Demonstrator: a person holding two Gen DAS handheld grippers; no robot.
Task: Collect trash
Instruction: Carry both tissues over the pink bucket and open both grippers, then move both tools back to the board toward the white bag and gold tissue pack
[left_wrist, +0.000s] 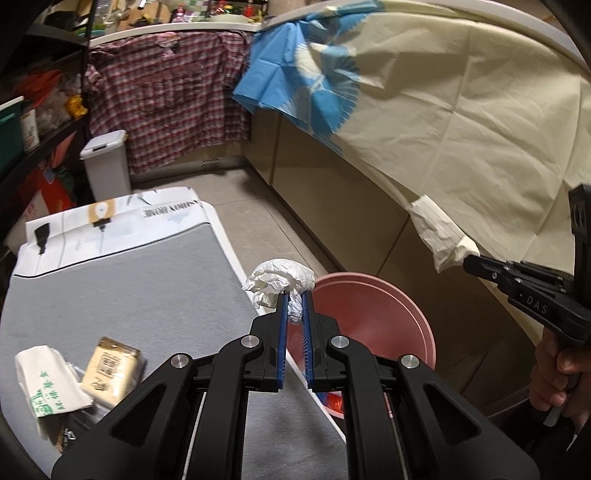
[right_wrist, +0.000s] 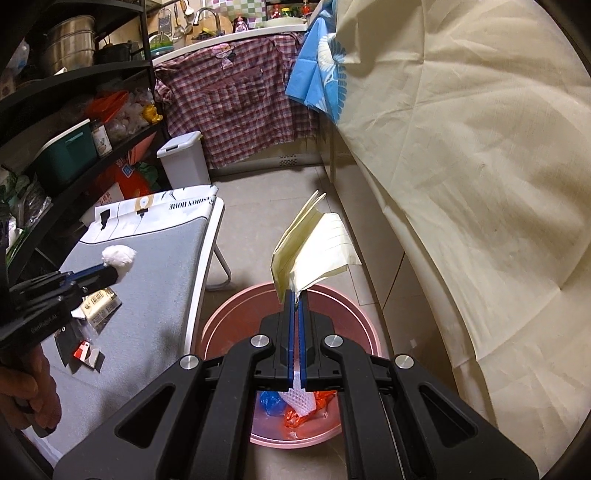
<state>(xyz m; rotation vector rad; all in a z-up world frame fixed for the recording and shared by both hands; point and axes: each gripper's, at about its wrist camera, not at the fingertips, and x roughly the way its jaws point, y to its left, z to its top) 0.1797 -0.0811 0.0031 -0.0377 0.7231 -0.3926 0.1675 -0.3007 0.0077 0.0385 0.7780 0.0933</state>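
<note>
My left gripper (left_wrist: 294, 295) is shut on a crumpled white tissue (left_wrist: 280, 278), held over the right edge of the grey table (left_wrist: 129, 291) beside the pink basin (left_wrist: 373, 306). In the right wrist view the same tissue (right_wrist: 119, 255) and left gripper (right_wrist: 107, 266) show at the left. My right gripper (right_wrist: 296, 293) is shut on a folded sheet of lined yellow paper (right_wrist: 314, 247) above the pink basin (right_wrist: 229, 314) on the floor. The basin holds blue, white and orange scraps (right_wrist: 295, 406). The paper (left_wrist: 439, 232) and right gripper (left_wrist: 471, 262) also appear at the right of the left wrist view.
On the grey table lie a white printed wrapper (left_wrist: 48, 380), a beige packet (left_wrist: 110, 369) and small dark wrappers (right_wrist: 85, 350). A white lidded bin (right_wrist: 184, 155) stands on the floor beyond. A cream cloth (right_wrist: 480, 147) drapes the counter at the right; shelves (right_wrist: 74, 92) stand at the left.
</note>
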